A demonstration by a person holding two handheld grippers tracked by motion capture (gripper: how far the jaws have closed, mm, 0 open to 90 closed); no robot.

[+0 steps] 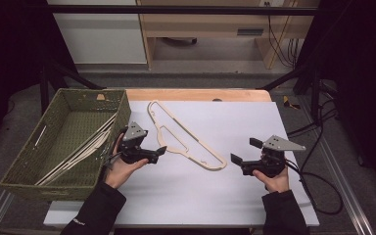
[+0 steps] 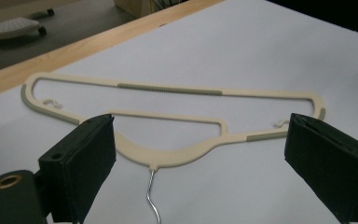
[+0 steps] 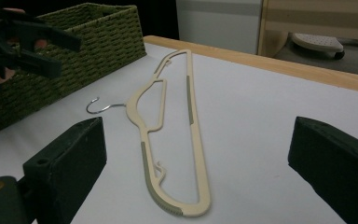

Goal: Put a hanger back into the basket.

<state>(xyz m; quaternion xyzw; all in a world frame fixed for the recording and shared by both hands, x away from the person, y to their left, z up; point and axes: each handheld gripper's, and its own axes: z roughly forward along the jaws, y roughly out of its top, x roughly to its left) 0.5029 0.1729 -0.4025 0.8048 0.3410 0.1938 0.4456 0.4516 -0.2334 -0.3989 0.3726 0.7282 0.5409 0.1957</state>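
Cream plastic clothes hanger [image 1: 183, 136] with grey grip strips and a thin metal hook lies flat on the white table sheet [image 1: 225, 196], between the two grippers. Farthest left stands a green woven basket [image 1: 29, 156] holding more pale hangers [image 1: 78, 152]. Just beside its right wall, the left gripper [image 1: 160, 151] hangs with jaws spread wide, holding nothing, aimed at the hanger's hook side. Right of the hanger, the right gripper [image 1: 245, 152] is also wide open and empty, pointing toward the hanger's near end.
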